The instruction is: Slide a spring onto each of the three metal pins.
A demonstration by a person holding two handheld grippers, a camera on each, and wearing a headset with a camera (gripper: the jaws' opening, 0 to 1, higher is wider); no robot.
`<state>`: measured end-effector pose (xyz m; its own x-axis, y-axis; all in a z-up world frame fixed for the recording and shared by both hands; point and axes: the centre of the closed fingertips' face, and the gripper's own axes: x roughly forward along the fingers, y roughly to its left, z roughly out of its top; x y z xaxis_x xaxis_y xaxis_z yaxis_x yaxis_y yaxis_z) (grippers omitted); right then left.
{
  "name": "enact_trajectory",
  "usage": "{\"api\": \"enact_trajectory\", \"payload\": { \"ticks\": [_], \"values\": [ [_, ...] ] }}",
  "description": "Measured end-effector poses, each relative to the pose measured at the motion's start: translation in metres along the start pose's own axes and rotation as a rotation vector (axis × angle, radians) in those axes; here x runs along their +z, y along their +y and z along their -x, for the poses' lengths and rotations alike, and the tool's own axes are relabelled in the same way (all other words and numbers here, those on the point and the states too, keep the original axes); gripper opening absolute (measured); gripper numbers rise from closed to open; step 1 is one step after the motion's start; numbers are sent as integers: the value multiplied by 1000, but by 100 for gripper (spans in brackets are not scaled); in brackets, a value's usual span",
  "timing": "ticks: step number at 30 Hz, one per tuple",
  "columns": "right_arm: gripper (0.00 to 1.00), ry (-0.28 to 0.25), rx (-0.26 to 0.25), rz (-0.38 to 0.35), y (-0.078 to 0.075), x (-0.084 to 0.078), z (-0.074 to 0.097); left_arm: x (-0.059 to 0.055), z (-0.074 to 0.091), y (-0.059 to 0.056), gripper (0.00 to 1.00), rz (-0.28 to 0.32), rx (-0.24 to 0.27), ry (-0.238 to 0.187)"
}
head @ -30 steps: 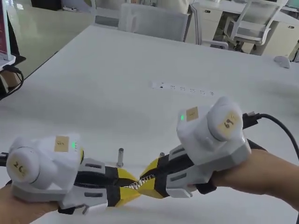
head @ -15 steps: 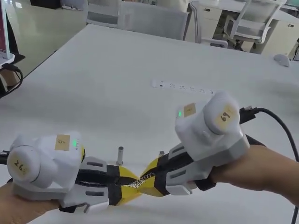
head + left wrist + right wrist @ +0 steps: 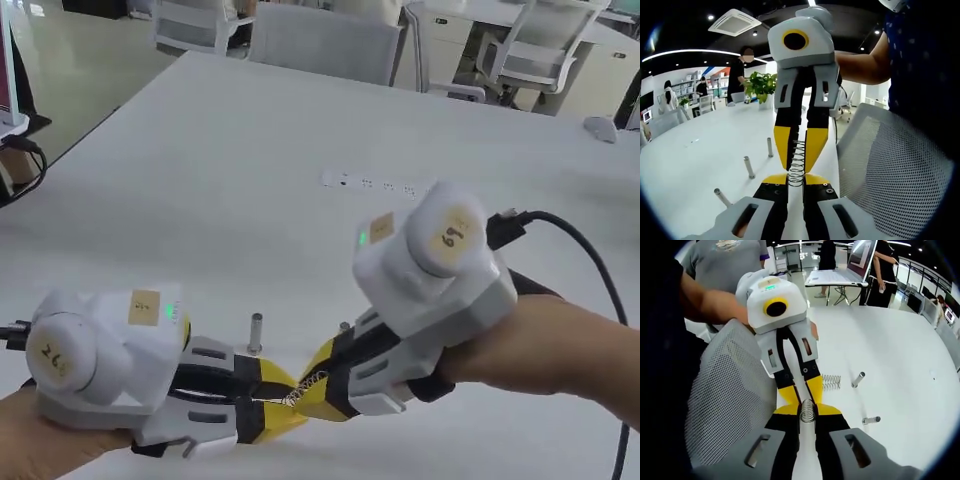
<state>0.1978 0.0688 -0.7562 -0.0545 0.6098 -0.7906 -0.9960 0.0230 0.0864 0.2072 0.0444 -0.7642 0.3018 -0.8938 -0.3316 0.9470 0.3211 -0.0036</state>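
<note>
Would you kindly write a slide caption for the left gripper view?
Left claw and right claw grip one spring between them beside three bare metal pins.

My head view is bright and evenly lit; the white table (image 3: 250,150) nearly washes out, and the floor (image 3: 80,60) at the top left glares. In my left gripper view the ceiling (image 3: 675,30) is dark, with small lamps (image 3: 711,17) and a curved light strip (image 3: 685,52). Both gripper views bend hard at their edges. The spring (image 3: 796,165) looks sharp; the people (image 3: 668,95) far off look soft.
</note>
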Motion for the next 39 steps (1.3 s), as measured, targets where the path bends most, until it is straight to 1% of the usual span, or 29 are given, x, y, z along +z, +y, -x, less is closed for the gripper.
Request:
{"api": "enact_trajectory", "payload": {
  "ticks": [2,5,9,11,16,19,22,27,28,33,36,39],
  "values": [
    [8,3,-1,6,0,2,0,0,-1,0,3,-1,-1,1],
    [8,14,-2,3,-2,-1,-1,-1,-2,1,3,-3,3,5],
    [8,23,-1,4,-3,-1,-1,-1,-2,2,3,4,1,7],
    [8,29,2,3,-3,-1,-1,-3,-2,2,4,8,1,14],
    [8,52,-1,13,-4,-3,-1,-3,-2,3,11,21,4,6],
    [8,60,-7,15,-6,-4,0,-5,0,4,13,30,12,8],
    [8,64,-14,14,-8,-6,2,-6,2,7,16,40,26,1],
    [8,64,-32,5,-14,-10,8,-9,5,9,22,55,39,5],
    [8,63,-37,2,-15,-10,10,-9,5,9,24,60,42,4],
    [8,63,-58,-9,-20,-15,18,-11,10,10,28,81,62,-7],
    [8,71,-71,-13,-24,-18,23,-14,15,13,33,103,82,-8],
    [8,74,-83,-21,-28,-21,28,-15,21,16,37,120,106,-18]
  ]
}}
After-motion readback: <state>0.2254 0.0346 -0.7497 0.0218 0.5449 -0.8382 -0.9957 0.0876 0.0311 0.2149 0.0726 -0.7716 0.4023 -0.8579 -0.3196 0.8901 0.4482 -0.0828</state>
